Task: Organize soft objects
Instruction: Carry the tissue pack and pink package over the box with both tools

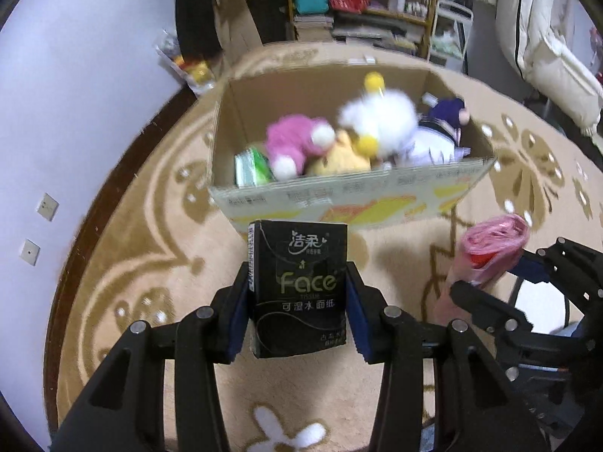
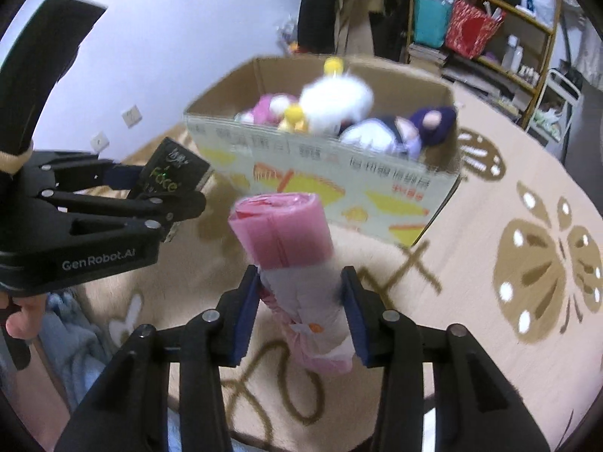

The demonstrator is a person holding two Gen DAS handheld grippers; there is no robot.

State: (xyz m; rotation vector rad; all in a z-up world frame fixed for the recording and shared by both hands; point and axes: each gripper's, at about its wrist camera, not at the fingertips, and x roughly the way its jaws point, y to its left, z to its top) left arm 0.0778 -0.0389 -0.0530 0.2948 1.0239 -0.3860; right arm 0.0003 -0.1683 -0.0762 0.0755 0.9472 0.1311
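Black plastic fingers with blue pads frame the nearest part of each view. The left gripper (image 1: pixel 297 301) has its pads pressed against both sides of a black tissue pack (image 1: pixel 297 286), which stands upright between them with its printed face toward the camera and its top edge reaching just in front of the box. The right gripper (image 2: pixel 301 309) is clamped on a pink roll of plastic bags (image 2: pixel 286 233); the roll leans slightly, its rolled end sticking up above the fingertips and its lower, crumpled end hanging below them. In the left wrist view the same roll (image 1: pixel 490 252) shows at the right, held by the right gripper (image 1: pixel 486 278). In the right wrist view the left gripper (image 2: pixel 166 184) and its tissue pack (image 2: pixel 169 175) show at the left, with part of a person's hand (image 2: pixel 22 312) behind it.

Both held items hang above a beige rug (image 2: pixel 490 320) with brown flower patterns. Beyond them on the rug stands an open cardboard box (image 1: pixel 339 203). Inside it lie a pink plush toy (image 1: pixel 294 139), a white plush toy with yellow parts (image 1: pixel 380 116), a yellow plush toy (image 1: pixel 339 158), a doll in purple and white (image 1: pixel 441 128), and a green-and-white pack (image 1: pixel 252 165) at the left end.

Farther back, a wooden shelf (image 2: pixel 490 37) holds bags and bottles beside a pale wall (image 1: pixel 94 75).
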